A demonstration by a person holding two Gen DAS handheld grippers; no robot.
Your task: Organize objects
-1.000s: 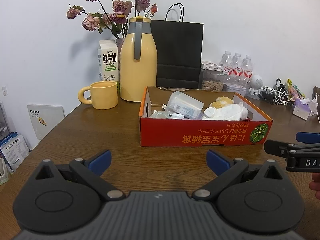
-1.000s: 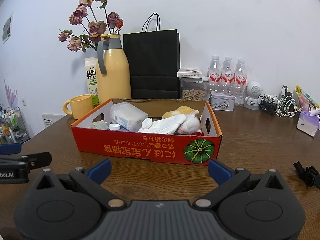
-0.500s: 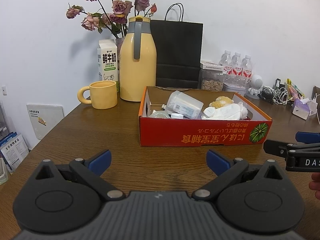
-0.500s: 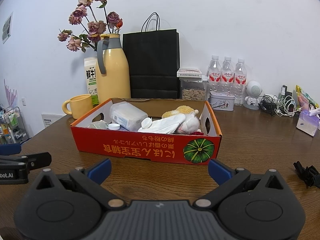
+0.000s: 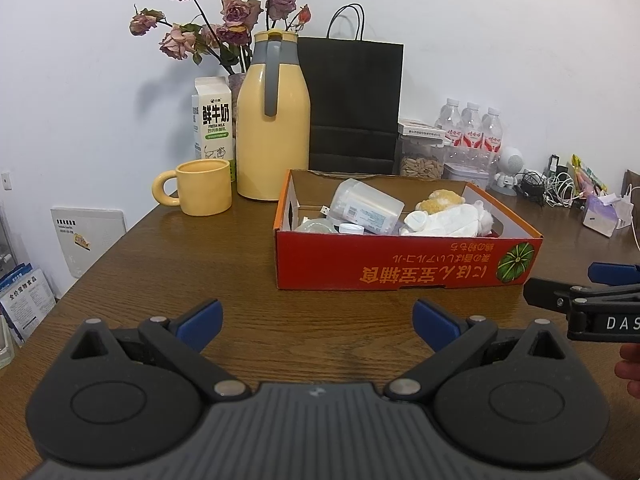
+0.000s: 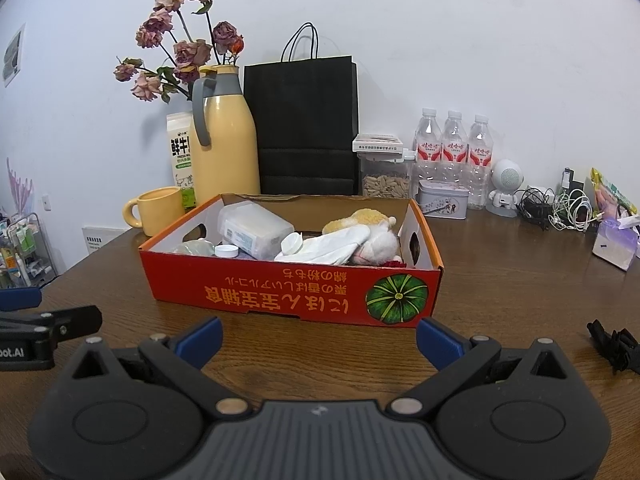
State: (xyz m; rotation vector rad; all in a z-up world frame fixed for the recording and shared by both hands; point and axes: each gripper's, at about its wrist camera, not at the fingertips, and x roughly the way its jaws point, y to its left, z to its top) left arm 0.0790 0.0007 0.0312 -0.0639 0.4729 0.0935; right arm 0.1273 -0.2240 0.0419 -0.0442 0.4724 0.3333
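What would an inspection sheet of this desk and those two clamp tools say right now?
Surface: brown wooden table, bare in front of the box.
Job's things: red cardboard box holds a clear plastic container, plush toy, white cloth.
Clutter: yellow mug, yellow jug, milk carton, black paper bag, water bottles.
Grippers: left gripper and right gripper both open, empty.
Cables: tangle of cables at far right.
Surroundings: white wall, dried roses.
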